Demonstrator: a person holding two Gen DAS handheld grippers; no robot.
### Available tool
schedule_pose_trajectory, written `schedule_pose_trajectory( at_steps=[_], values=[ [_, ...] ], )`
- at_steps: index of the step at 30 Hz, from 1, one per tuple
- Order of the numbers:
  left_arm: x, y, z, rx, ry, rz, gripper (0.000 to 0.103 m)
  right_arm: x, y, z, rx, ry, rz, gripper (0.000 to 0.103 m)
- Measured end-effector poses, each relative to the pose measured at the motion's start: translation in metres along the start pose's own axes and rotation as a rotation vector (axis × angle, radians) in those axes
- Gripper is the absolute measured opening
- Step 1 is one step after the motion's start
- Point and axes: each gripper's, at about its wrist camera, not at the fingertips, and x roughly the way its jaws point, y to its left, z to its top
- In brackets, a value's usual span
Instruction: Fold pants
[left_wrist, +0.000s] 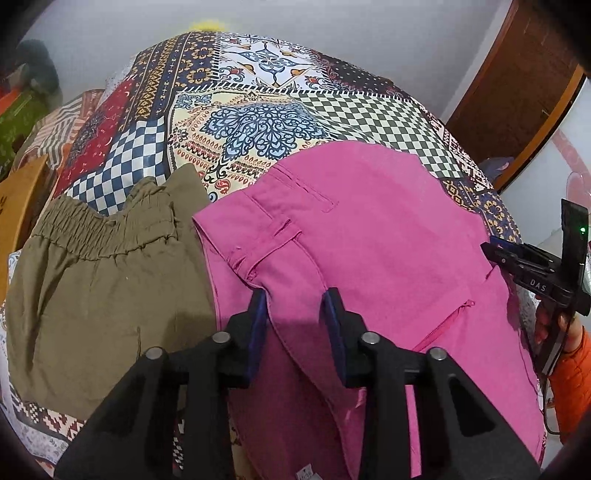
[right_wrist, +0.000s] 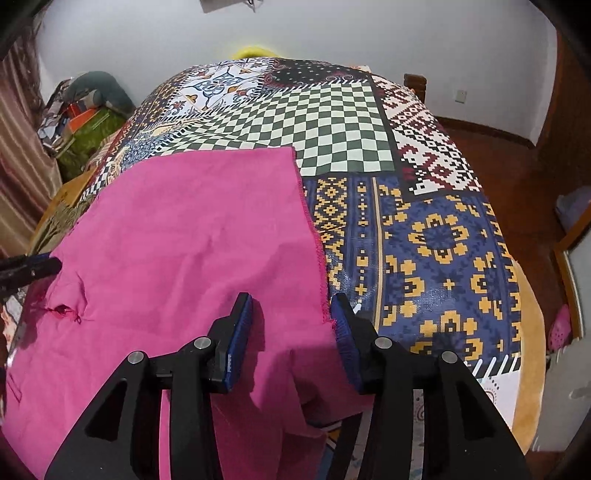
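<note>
Pink pants (left_wrist: 369, 236) lie on a table with a patchwork-patterned cloth (left_wrist: 258, 110). In the left wrist view my left gripper (left_wrist: 295, 310) is open, its fingers on either side of the raised waistband edge. The right gripper shows at the far right of that view (left_wrist: 532, 266). In the right wrist view my right gripper (right_wrist: 291, 317) is open over the pants' frayed hem end (right_wrist: 184, 236), its right finger just past the cloth edge. The left gripper's tip (right_wrist: 29, 269) shows at the left edge.
Olive-green pants (left_wrist: 99, 288) with an elastic waist lie left of the pink ones. The table edge (right_wrist: 532, 332) curves on the right, with wooden floor beyond. A cluttered bed (right_wrist: 85, 122) stands far left, a wooden door (left_wrist: 517, 92) far right.
</note>
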Motion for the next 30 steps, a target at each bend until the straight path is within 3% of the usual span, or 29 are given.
schedule_pose_trajectory(
  at_steps=[6, 11, 16, 20, 25, 28, 30],
  values=[
    [-0.004, -0.013, 0.005, 0.081, -0.039, 0.078, 0.016, 0.003, 0.003, 0.000, -0.002, 0.009, 0.013, 0.016],
    [-0.004, -0.021, 0.012, 0.139, -0.072, 0.125, 0.014, 0.002, 0.006, -0.005, -0.019, -0.001, -0.014, 0.010],
    [0.004, -0.019, 0.021, 0.118, -0.063, 0.111, 0.014, 0.000, 0.004, -0.010, -0.013, 0.010, -0.028, 0.009],
    [0.005, -0.020, 0.019, 0.121, -0.036, 0.109, 0.016, -0.001, 0.003, -0.008, -0.007, 0.029, -0.029, 0.010],
    [-0.014, -0.019, 0.018, 0.120, -0.047, 0.114, 0.022, -0.011, -0.005, -0.001, 0.039, 0.043, -0.012, 0.018],
    [-0.030, -0.015, 0.021, 0.107, -0.071, 0.115, 0.031, -0.025, -0.004, 0.006, 0.036, 0.007, -0.015, 0.034],
    [-0.042, -0.011, 0.026, 0.093, -0.097, 0.116, 0.036, -0.035, -0.002, 0.011, 0.023, -0.023, -0.015, 0.039]
  ],
)
